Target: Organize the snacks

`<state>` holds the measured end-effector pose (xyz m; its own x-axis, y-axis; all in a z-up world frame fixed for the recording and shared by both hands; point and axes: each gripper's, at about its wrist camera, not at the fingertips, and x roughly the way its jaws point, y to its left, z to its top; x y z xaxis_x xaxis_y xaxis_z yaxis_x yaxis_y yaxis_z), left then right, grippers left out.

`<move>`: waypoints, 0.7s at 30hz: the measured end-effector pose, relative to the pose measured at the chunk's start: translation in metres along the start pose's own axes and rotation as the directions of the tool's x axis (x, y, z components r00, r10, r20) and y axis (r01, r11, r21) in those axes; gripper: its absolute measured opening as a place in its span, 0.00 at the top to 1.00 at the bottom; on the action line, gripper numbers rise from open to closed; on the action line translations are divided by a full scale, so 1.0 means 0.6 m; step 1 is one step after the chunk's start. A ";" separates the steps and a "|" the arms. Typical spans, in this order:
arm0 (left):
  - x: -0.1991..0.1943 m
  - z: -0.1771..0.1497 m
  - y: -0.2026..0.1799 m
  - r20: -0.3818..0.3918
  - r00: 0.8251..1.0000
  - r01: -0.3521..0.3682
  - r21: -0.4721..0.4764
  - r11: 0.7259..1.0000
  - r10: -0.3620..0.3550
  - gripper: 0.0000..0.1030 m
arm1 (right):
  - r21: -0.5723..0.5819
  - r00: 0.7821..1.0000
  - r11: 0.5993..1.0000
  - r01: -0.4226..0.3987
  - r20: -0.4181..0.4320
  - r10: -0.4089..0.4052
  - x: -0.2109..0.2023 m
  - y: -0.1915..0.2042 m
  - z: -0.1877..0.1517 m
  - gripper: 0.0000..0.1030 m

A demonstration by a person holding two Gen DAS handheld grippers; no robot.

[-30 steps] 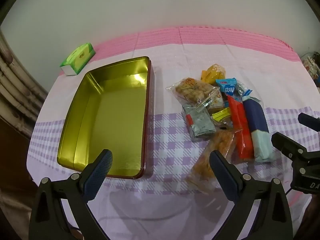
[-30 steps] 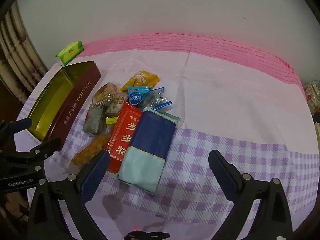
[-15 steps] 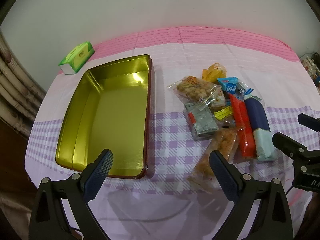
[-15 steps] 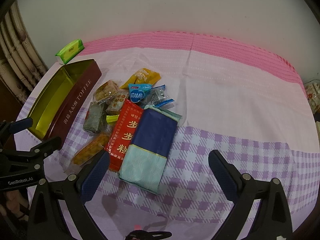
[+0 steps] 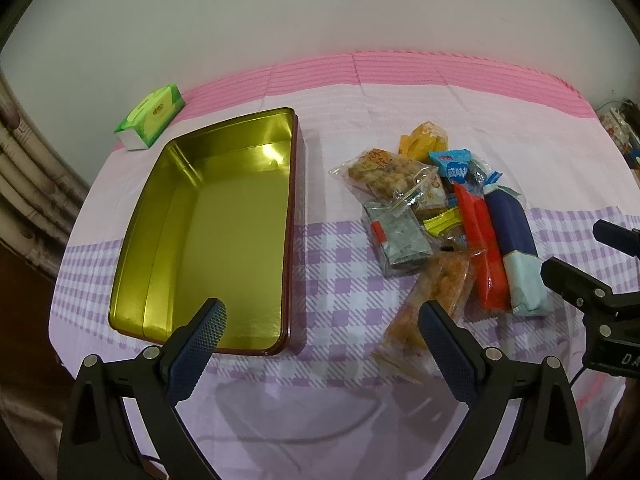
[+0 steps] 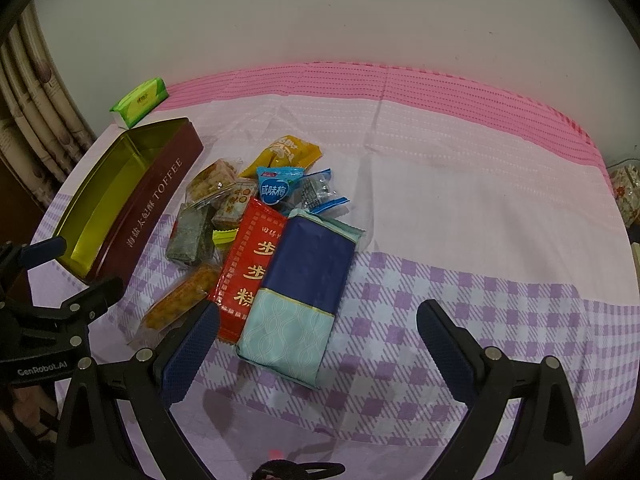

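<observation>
An empty gold-lined toffee tin [image 5: 224,240] with dark red sides [image 6: 148,208] lies open on the left of the table. To its right lies a pile of wrapped snacks: a navy and pale blue pack [image 6: 304,296] [image 5: 514,248], a red pack [image 6: 250,268] [image 5: 480,248], an orange crispy bar [image 5: 436,300] [image 6: 180,300], a grey-green bar [image 5: 400,240] and small candies [image 6: 276,188]. My left gripper [image 5: 320,320] is open and empty, above the table's near edge between tin and snacks. My right gripper [image 6: 318,328] is open and empty, just short of the navy pack.
A green tissue pack [image 5: 150,116] [image 6: 140,100] lies at the far left by the white wall. A pink and purple checked cloth [image 6: 460,200] covers the table. A curtain [image 6: 36,120] hangs at the left. The table's near edge is below both grippers.
Both grippers have drawn slightly nearer over the table; the tin and snacks have shifted a little in view. Both stay open and empty.
</observation>
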<state>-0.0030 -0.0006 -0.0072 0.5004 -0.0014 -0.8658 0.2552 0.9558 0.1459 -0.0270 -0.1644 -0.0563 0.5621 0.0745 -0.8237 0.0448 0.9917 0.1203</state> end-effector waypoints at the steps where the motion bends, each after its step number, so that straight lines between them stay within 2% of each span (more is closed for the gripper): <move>1: 0.000 0.000 0.000 0.000 1.000 0.000 0.000 1.000 0.000 0.06 | 0.002 1.000 1.000 0.001 0.000 -0.001 0.001 0.000 0.000 0.05; 21: 0.001 -0.002 -0.001 -0.008 1.000 0.001 0.001 1.000 -0.001 0.06 | 0.022 0.999 0.999 0.042 -0.008 -0.041 0.010 -0.010 0.001 0.05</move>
<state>-0.0038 -0.0008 -0.0082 0.4932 -0.0004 -0.8699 0.2566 0.9556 0.1450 -0.0233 -0.1699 -0.0614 0.5532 0.0342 -0.8323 0.0864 0.9914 0.0981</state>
